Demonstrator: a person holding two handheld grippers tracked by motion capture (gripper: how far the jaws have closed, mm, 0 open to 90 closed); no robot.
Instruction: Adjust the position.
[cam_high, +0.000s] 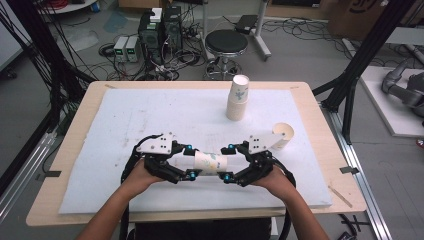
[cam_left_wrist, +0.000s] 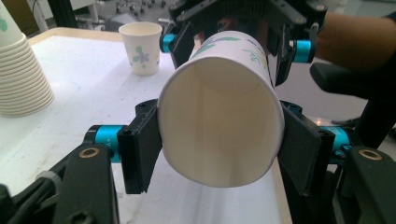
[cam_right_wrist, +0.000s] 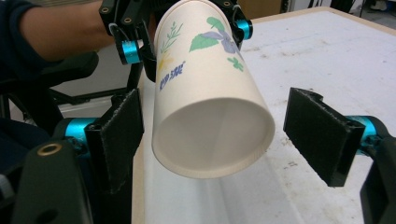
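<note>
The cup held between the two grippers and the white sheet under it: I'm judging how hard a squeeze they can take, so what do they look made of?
The cup looks like thin paper: matte white inside, rolled rim, printed flowers outside, much like the cup stack. The white sheet looks like soft foam or felt, matte and scuffed, though that is uncertain. It lies on a pale wooden table.

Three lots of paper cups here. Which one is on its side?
The cup held between the two tools, lying level above the table: the left tool clamps it. The tall stack and the single cup stand upright on the white mat.
</note>
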